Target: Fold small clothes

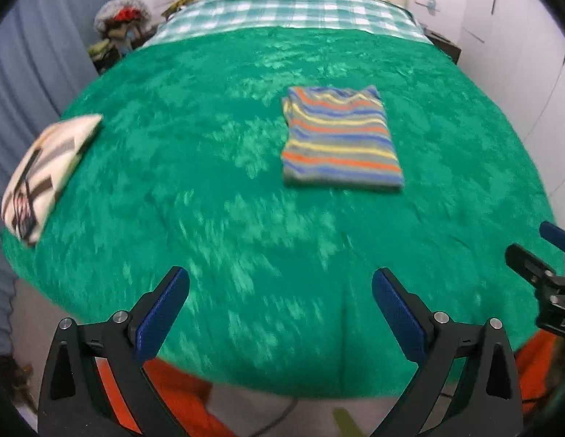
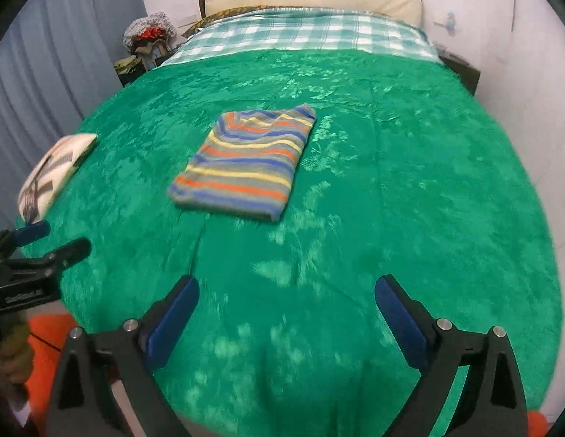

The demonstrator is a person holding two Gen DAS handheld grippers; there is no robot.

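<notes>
Green plush bedspread point(image 1: 216, 167) covers the bed and fills both views. Your striped knit garment point(image 1: 338, 138), folded into a rectangle, lies flat at centre frame, well apart from both tools. Your left gripper point(image 1: 280, 295) and right gripper point(image 2: 286, 300) hang low in frame, jaws wide apart and empty. Beware dragging a jaw across the fold and undoing it. Open bedspread surrounds it; a folded cream printed cloth point(image 1: 45, 174) sits at the left edge.

No text can be read with certainty. The black body of the left tongs point(image 2: 31, 244) carries a small white marking, too blurred to make out, and the right tongs point(image 1: 537, 251) show white characters cut off at the frame edge.
</notes>
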